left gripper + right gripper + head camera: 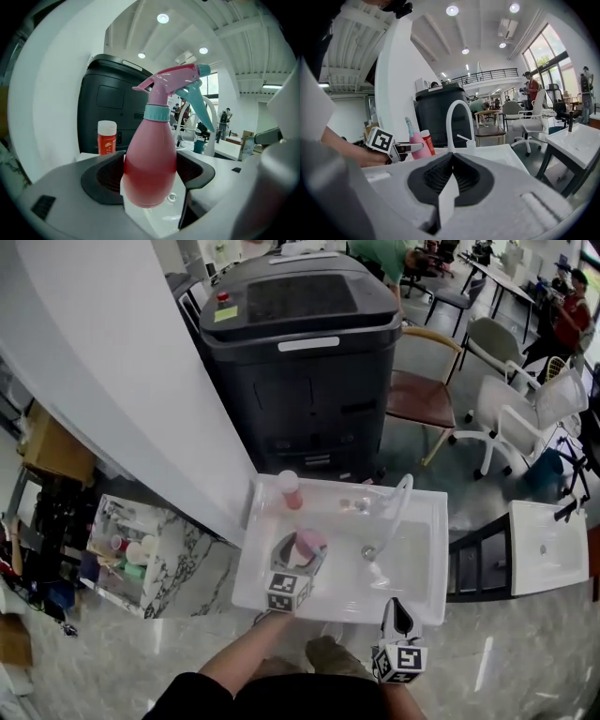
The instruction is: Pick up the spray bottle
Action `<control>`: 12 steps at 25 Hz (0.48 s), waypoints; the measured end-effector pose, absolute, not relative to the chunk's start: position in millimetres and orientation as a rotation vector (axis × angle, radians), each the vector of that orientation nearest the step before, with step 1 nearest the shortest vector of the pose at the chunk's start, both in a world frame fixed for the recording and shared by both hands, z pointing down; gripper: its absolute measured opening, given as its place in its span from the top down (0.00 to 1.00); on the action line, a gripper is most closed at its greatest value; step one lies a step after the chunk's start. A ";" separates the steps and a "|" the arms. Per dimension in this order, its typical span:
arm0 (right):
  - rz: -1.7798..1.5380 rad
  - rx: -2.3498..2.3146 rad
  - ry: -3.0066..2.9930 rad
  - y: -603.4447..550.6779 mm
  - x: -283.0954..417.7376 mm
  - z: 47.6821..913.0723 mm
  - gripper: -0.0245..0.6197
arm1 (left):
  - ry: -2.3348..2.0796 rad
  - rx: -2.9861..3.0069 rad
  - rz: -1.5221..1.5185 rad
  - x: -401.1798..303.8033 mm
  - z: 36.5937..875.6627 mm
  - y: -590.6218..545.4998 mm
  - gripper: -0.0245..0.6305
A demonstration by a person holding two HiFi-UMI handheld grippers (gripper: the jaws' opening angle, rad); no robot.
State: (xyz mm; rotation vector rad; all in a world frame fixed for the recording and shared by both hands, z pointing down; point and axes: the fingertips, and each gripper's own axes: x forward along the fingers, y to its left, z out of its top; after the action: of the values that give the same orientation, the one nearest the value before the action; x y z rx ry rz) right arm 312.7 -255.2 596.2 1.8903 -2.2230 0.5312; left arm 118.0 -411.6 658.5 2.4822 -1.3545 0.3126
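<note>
Both jaws of the left gripper [300,554] pinch the likely light, slippery pink plastic spray bottle [151,159] by its belly, over the left of the white sink [417,568]; the right gripper [450,177] is pressed together, empty.

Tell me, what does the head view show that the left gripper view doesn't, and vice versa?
Head view only: the right gripper, shut and empty, and the person's forearm. Left gripper view only: ceiling lights and the pink trigger close up. Both: the spray bottle clamped in the left gripper, the small red bottle, and the black cabinet.
</note>
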 end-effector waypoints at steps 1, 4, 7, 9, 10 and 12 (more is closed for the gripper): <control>0.518 1.891 -2.223 -248.5 305.4 592.7 0.96 | -1.360 2.481 0.321 109.3 654.8 -399.0 0.44; 0.493 1.891 -2.236 -225.4 280.8 582.0 0.96 | -1.358 2.500 0.345 82.0 638.9 -358.1 0.44; 0.460 1.878 -2.267 -206.6 248.4 572.2 0.96 | -1.370 2.504 0.336 52.8 621.1 -320.2 0.44; 0.439 1.863 -2.291 -193.1 224.8 565.9 0.96 | -1.397 2.483 0.323 32.3 612.4 -292.8 0.44; 0.426 1.859 -2.304 -185.9 212.8 562.5 0.96 | -1.406 2.475 0.314 22.5 609.2 -278.2 0.44; 0.399 1.856 -2.334 -172.2 188.9 555.2 0.96 | -1.416 2.468 0.297 4.0 603.3 -248.5 0.44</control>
State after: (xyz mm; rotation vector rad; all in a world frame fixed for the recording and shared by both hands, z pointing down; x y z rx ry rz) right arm 188.9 -172.2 555.2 1.8564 -2.3336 0.3986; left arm 4.0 -248.5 603.3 2.4679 -1.4163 0.2974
